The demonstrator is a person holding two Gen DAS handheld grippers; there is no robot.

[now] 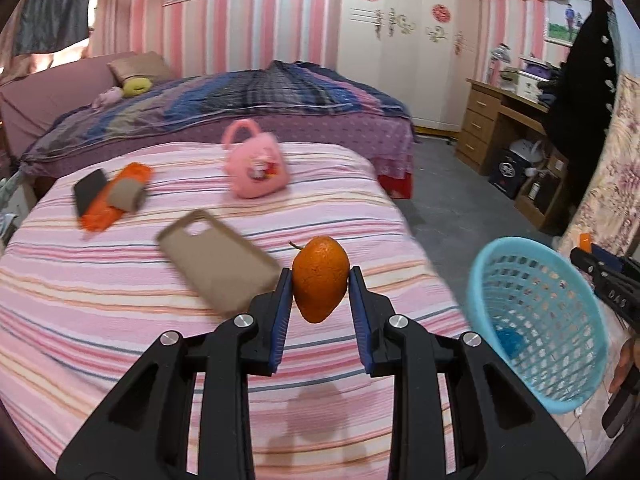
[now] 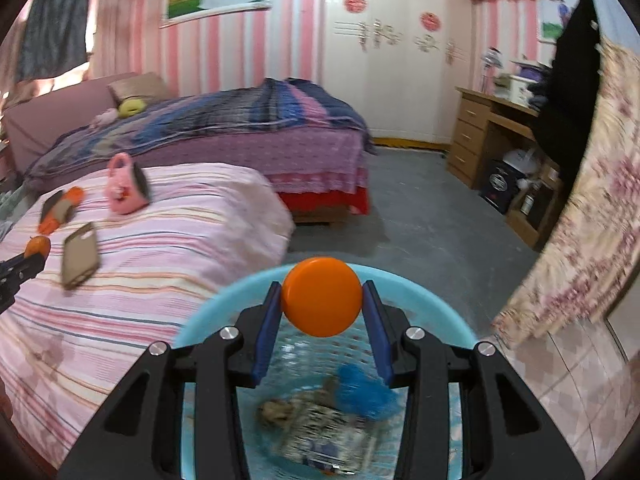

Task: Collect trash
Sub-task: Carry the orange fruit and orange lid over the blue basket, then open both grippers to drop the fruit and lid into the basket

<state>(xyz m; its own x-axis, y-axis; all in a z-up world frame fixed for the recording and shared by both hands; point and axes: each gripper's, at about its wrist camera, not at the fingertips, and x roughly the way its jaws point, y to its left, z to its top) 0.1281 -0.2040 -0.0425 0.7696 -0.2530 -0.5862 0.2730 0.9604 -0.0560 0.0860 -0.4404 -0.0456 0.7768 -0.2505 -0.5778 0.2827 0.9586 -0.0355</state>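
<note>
Beside the striped bed's edge (image 1: 400, 216), left tool (image 1: 320, 280) clamps an orange fruit (image 1: 320, 278); right tool (image 2: 322, 300) clamps an orange cap (image 2: 322, 296) over the basket rim (image 2: 224, 300).

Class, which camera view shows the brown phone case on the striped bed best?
The left wrist view: the brown phone case lies large near the centre, its camera cutout visible, though blurred. In the right wrist view the case is small, blurred and near the left edge.

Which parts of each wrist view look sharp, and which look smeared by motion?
Left wrist view: the orange oval fruit in the left gripper is sharp, the tan phone case smeared. Right wrist view: the round orange lid is sharp, the floral curtain streaked.
</note>
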